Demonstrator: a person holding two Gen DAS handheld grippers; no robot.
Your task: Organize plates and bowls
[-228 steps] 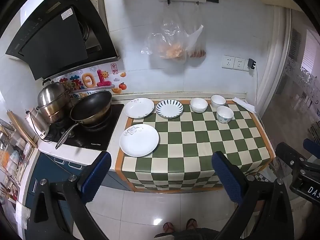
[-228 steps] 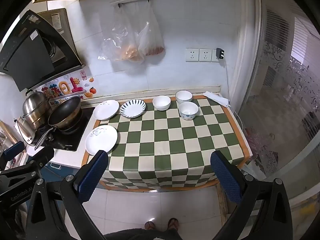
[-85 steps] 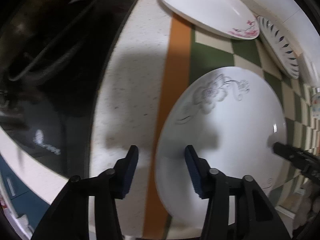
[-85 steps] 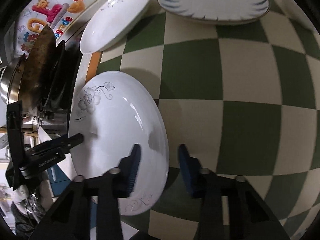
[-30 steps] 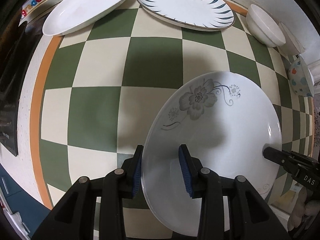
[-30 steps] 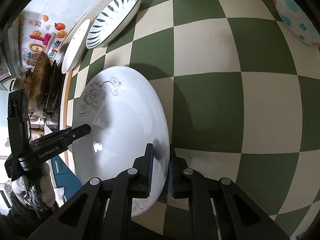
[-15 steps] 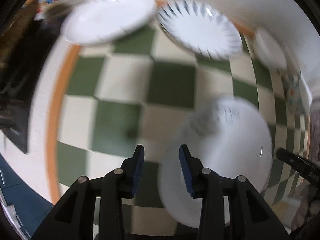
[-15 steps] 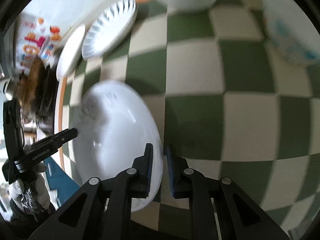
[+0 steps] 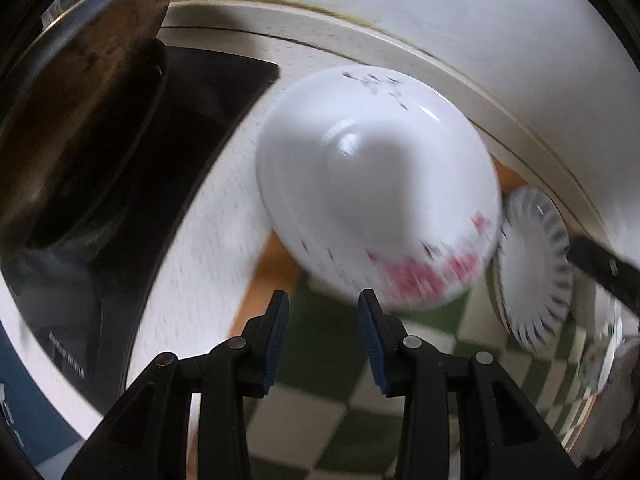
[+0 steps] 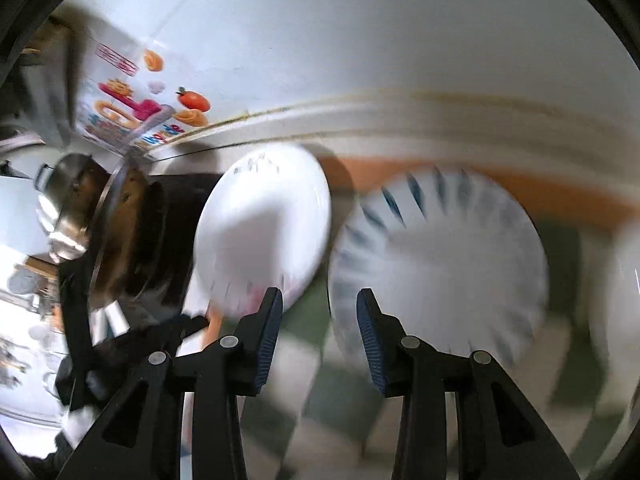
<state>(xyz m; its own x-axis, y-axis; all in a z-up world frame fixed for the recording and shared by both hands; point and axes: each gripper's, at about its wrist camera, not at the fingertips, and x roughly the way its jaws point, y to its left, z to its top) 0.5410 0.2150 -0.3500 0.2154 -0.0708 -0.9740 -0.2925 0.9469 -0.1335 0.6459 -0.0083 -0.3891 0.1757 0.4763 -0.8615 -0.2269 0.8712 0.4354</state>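
Observation:
A white plate with pink flowers lies at the table's back left corner, just ahead of my open, empty left gripper. The same plate shows in the right wrist view. A blue-striped plate lies right of it; my open, empty right gripper faces the gap between the two plates. The striped plate also shows in the left wrist view. Both views are motion-blurred. The large grey-flower plate is out of view.
A black wok sits on the black cooktop to the left. The white tiled wall with fruit stickers runs behind the plates. A white bowl edges in at the right. The green checked cloth lies below the grippers.
Both grippers let go of the large grey-flower plate and swung to the back left of the table. They now face the pink-flower plate and the striped plate, jaws wider apart.

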